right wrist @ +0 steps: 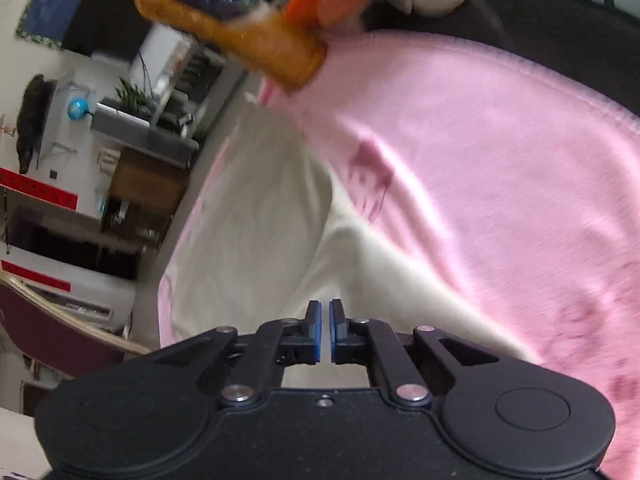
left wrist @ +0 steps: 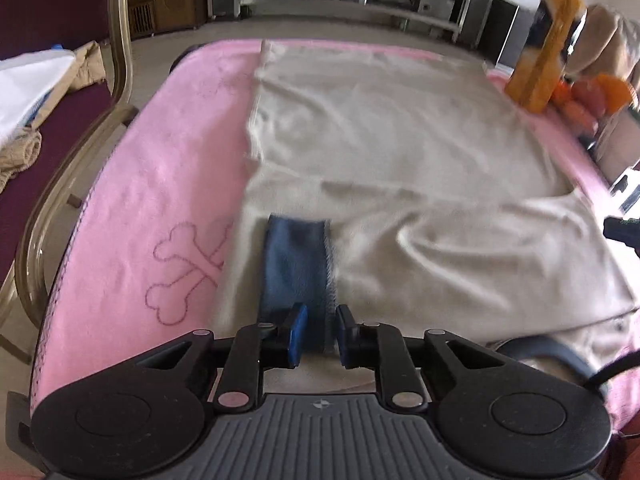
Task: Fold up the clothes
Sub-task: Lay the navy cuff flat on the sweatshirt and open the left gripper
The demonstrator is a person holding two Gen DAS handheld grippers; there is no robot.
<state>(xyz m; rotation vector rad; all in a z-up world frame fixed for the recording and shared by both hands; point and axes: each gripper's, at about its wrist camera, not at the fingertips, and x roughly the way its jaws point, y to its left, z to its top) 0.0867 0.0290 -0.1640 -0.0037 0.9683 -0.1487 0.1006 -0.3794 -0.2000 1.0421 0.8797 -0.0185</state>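
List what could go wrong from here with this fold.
1. The blue band runs between the left gripper fingers, but they look apart; it may slip out.
2. The orange bottle stands at the cream garment edge; lifting cloth could topple it.
3. Wrinkles could get folded in.

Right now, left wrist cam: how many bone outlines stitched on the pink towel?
1 full pair: two crossed bone outlines on the pink towel, left of the beige garment. A fainter outline shows farther back; the garment may hide others.
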